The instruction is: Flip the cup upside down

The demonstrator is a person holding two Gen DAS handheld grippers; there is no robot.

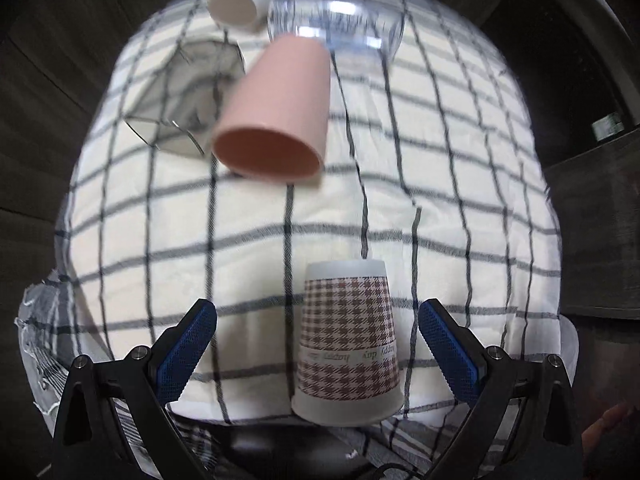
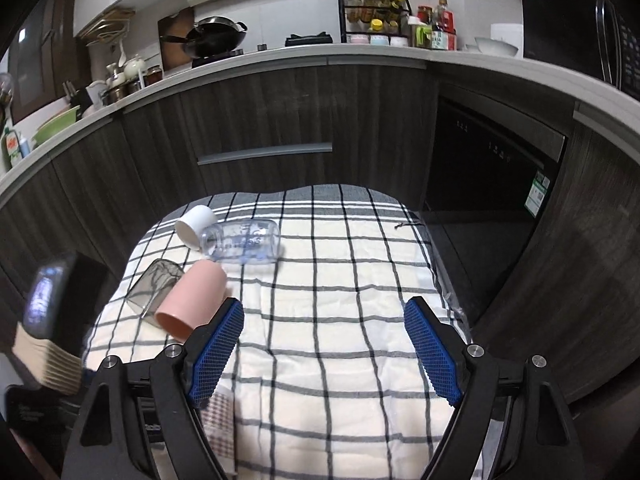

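Note:
A paper cup with a brown houndstooth print (image 1: 347,344) stands upside down on the checked cloth (image 1: 440,200), between the fingers of my left gripper (image 1: 318,346), which is open and not touching it. A pink cup (image 1: 276,116) lies on its side farther off, mouth toward me. A white cup (image 1: 240,2), a clear jar (image 1: 336,24) and a smoky glass (image 1: 184,96) also lie on their sides. My right gripper (image 2: 324,346) is open and empty above the cloth (image 2: 340,280); the pink cup (image 2: 192,298) lies at its left.
Dark wood cabinets (image 2: 260,112) and a dishwasher (image 2: 492,160) stand beyond the table. The left hand-held device (image 2: 44,300) is at the left edge. The kitchen counter (image 2: 280,56) holds a wok and bottles.

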